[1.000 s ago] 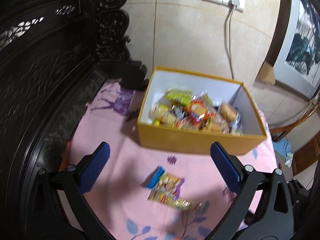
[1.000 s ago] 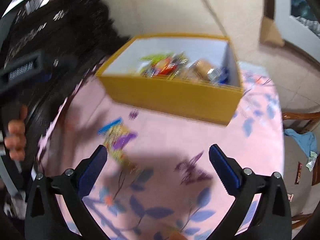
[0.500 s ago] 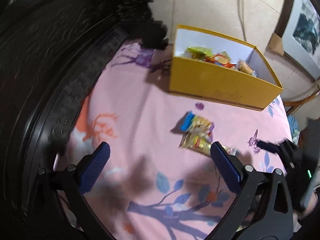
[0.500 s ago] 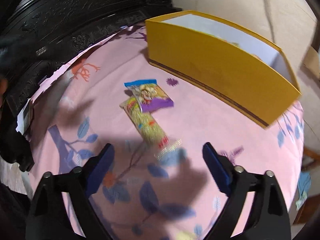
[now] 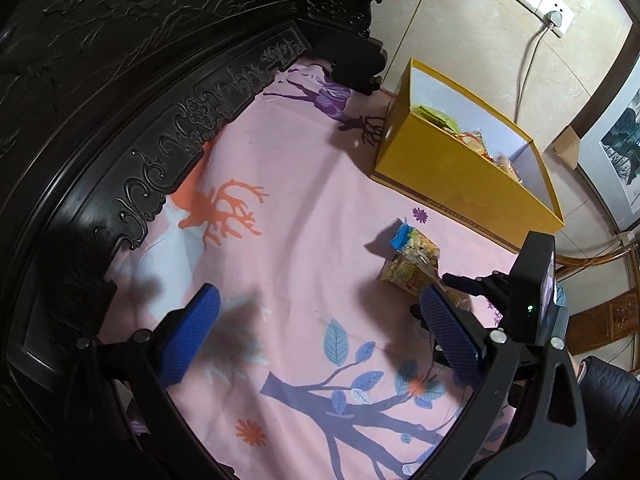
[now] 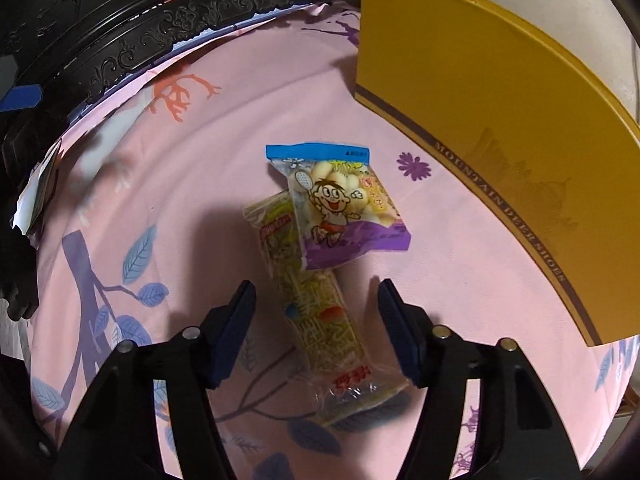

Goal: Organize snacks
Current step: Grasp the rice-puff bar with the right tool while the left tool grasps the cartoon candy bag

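Closing the right gripper around the long noodle snack packet, we are not yet pressing its pads on it. We are holding the left gripper wide and empty. Both packets are lying beside the yellow box.

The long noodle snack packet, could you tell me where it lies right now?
In the right wrist view the noodle snack packet lies on the pink cloth between the closing right gripper, its far end under the cartoon packet.

Pink tablecloth, purple-and-blue leaf print; yellow shoebox; blue-and-purple cartoon snack bag; yellow noodle packet.
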### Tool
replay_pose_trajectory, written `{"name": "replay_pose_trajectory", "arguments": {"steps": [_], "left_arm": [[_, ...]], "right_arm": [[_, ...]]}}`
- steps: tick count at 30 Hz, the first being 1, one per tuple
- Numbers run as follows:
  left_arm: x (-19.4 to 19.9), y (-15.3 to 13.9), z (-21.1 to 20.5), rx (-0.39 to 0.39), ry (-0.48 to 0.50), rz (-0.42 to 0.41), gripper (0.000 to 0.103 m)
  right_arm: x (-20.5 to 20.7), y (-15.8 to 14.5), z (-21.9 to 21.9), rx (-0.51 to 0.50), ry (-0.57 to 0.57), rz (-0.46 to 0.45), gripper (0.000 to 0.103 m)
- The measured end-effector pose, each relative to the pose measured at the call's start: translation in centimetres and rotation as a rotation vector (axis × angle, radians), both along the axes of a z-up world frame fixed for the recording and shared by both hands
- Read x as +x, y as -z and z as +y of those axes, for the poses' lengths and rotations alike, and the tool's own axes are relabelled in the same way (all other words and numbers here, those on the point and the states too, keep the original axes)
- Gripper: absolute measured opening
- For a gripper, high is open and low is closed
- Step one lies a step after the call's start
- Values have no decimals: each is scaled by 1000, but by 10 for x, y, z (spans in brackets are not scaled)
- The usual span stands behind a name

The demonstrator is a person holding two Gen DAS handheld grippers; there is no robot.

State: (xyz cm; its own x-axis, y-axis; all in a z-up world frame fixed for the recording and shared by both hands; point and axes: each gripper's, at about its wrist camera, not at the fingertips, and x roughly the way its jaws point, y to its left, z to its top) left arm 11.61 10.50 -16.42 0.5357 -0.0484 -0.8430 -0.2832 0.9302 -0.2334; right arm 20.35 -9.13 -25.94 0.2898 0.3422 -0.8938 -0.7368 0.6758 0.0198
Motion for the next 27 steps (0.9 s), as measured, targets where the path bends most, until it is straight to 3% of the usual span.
{"name": "replay_pose_trajectory", "arguments": {"steps": [3, 6, 9, 18, 23, 25, 27], "left_arm": [[2, -1, -5, 1, 13, -2, 101], [2, -3, -9, 11, 29, -12, 101], [4, 0, -16, 26, 45, -6, 101], [25, 13, -49, 45, 159, 7, 101], [64, 29, -92, 156, 352, -40, 101], [82, 37, -108, 211, 416, -28, 101], [102, 46, -119, 218, 430, 4, 101]], "right_arm": [[-2, 0, 0, -3, 3, -14, 57], [-4, -3, -6, -7, 12, -17, 36], [-19, -4, -17, -23, 11, -43, 30], [-83, -13, -89, 76, 202, 66, 30], [-104, -14, -126, 133, 362, 130, 30], [-107, -16, -132, 152, 396, 137, 30], [-109, -17, -134, 166, 417, 132, 30]]}}
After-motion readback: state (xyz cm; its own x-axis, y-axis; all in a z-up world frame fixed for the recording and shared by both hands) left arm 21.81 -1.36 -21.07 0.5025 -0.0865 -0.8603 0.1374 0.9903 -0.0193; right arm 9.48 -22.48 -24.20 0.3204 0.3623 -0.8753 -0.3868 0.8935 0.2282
